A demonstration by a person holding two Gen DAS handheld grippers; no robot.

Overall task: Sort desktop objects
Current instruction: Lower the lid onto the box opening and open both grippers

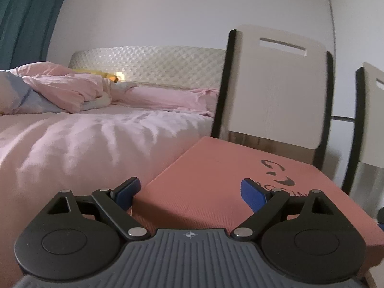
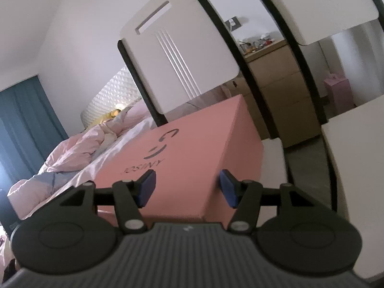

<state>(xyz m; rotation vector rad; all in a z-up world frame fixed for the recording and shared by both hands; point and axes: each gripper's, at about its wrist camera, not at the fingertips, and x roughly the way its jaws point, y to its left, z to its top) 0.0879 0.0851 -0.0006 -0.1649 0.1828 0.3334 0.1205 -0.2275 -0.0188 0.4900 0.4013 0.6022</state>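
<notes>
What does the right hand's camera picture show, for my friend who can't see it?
A big pink box with dark lettering on its lid fills the middle, and the right gripper is open, its blue pads in front of the box's near end. Behind the box stands a white chair back, with a pink bed to the left.

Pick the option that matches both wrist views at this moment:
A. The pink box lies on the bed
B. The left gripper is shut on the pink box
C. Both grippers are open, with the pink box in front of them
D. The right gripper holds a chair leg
C: the left gripper and the right gripper both show their blue pads spread wide apart, gripping nothing, with the pink box just ahead.
</notes>
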